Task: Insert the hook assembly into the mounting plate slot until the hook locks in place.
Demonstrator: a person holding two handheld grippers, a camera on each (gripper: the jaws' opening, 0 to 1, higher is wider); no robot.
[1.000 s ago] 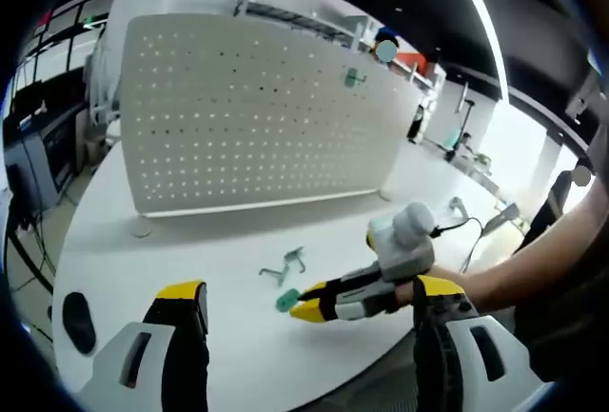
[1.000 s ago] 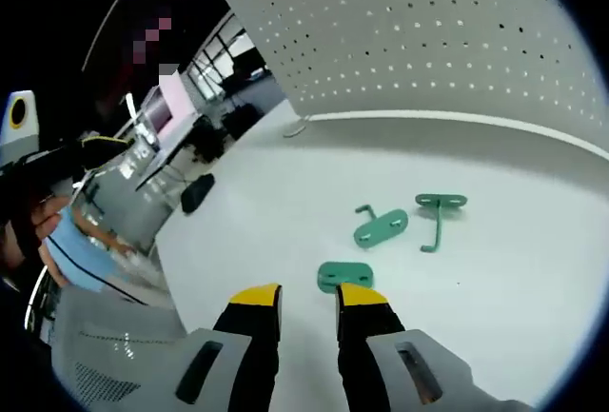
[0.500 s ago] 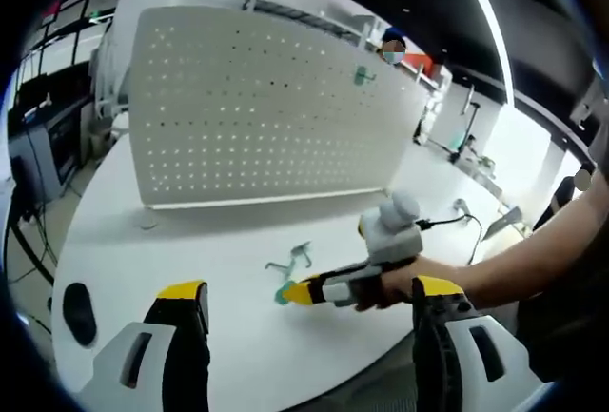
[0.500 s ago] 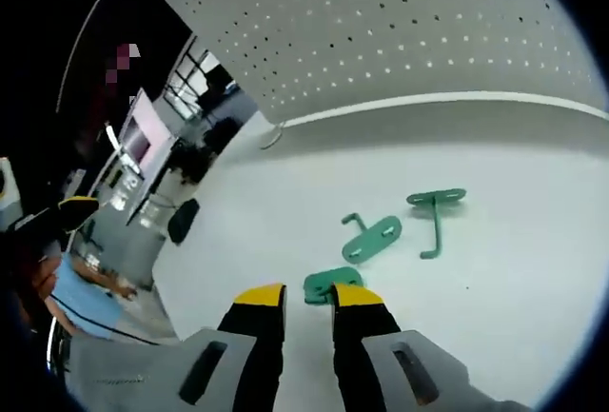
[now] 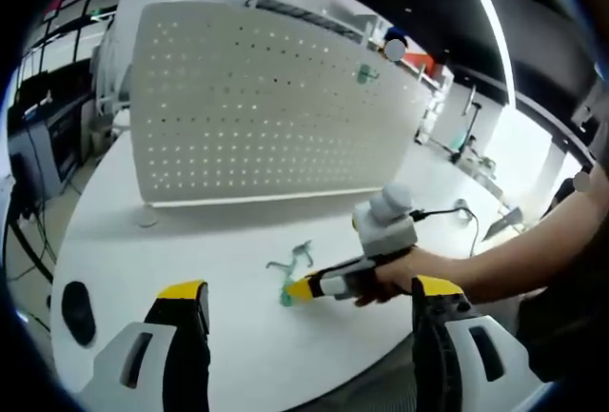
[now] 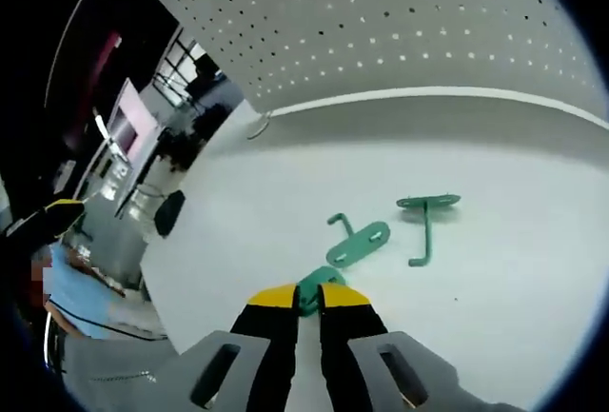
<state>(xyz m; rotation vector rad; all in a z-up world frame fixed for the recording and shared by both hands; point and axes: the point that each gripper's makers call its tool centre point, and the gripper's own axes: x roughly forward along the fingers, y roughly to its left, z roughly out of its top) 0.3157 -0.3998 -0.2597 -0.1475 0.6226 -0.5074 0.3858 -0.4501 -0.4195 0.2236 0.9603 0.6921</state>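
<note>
I've got my left gripper [image 5: 303, 336] hanging above the near edge of the white table [image 5: 190, 241], jaws spread wide with nothing between them. The right gripper [image 5: 303, 289] reaches in from the right, its yellow tips at a green mounting plate [image 5: 286, 295]. Just behind lie two green hooks [image 5: 290, 262]. The perforated panel [image 5: 266, 107] stands along the far edge.

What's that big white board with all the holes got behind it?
Behind the perforated board stand a white metal frame and a room with desks. One green hook hangs on the board's face. The board itself covers whatever is directly behind it.
</note>
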